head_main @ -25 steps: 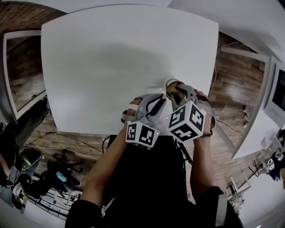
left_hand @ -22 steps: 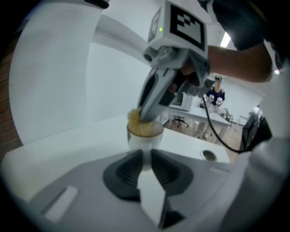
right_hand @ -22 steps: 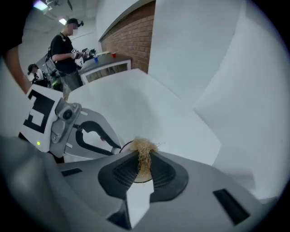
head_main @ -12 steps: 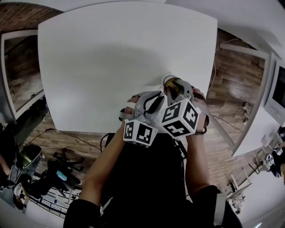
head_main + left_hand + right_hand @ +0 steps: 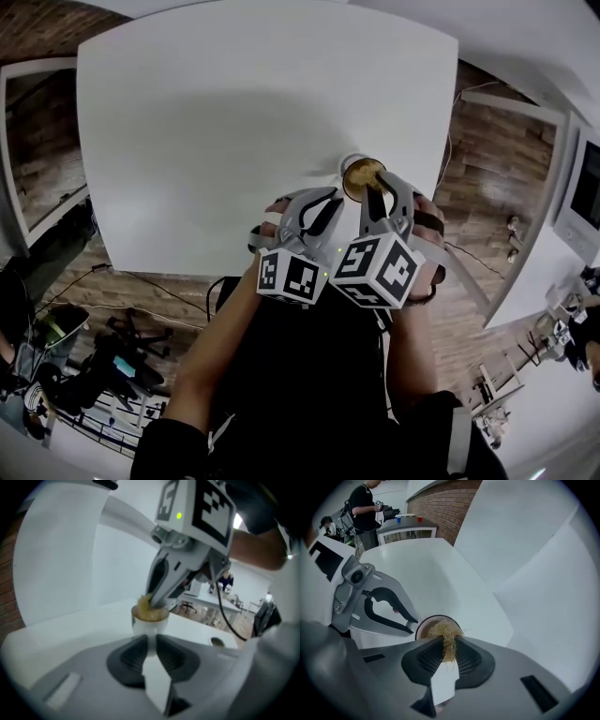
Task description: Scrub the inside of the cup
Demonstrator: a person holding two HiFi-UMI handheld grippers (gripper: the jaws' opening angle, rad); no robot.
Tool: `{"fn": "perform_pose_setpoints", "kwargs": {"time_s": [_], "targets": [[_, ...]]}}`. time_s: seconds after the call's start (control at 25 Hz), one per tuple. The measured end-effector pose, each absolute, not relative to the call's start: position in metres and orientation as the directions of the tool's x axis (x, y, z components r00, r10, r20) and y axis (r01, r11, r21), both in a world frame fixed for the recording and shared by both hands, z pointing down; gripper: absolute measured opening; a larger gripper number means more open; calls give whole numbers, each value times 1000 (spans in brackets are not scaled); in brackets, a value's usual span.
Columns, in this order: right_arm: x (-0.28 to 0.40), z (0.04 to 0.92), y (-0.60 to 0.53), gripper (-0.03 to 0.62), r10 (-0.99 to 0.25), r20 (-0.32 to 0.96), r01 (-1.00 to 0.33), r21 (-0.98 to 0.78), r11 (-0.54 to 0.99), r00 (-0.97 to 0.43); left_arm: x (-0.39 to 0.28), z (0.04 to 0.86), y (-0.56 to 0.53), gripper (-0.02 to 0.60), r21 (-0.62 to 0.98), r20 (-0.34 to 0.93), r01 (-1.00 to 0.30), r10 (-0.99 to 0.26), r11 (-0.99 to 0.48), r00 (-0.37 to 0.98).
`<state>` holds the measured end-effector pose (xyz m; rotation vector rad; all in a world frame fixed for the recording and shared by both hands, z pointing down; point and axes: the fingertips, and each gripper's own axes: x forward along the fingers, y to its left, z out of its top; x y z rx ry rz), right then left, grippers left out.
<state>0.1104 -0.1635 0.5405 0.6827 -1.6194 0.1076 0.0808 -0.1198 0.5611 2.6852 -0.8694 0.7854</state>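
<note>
Cup (image 5: pixel 149 623) clamped by left gripper (image 5: pixel 151 641), jaws narrow; right gripper (image 5: pixel 449 643) jaws pinch fibrous scrubber (image 5: pixel 446 631) at its mouth.

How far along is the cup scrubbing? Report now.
Done: the left hand-held gripper clamps the cup. In hand: the right hand-held gripper pinches a fibrous scrubber pushed into the cup's mouth. Left: probably more scrubbing, then lifting the scrubber out; the inside is hidden.

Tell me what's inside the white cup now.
A tan fibrous scrubber wad, pinched in the right claw, fills the mouth of the white cup. It covers the bottom and most of the inner wall.
</note>
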Motion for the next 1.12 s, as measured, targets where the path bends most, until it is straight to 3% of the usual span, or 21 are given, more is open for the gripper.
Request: {"fn": "perform_pose_setpoints", "kwargs": {"time_s": [0.32, 0.64, 0.8, 1.12], "targets": [[99, 577, -161, 54, -193, 981, -327, 190, 925, 26, 82, 565, -118, 60, 25, 556, -596, -484, -803, 676], [108, 529, -148, 54, -96, 995, -358, 85, 930, -13, 83, 564, -118, 61, 32, 555, -603, -488, -797, 674], [103, 555, -141, 54, -35, 999, -357, 24, 934, -25, 82, 562, -120, 61, 37, 549, -613, -497, -789, 672], [96, 580, -155, 54, -94, 995, -394, 72, 916, -36, 83, 566, -119, 61, 18, 559, -596, -486, -803, 671]]}}
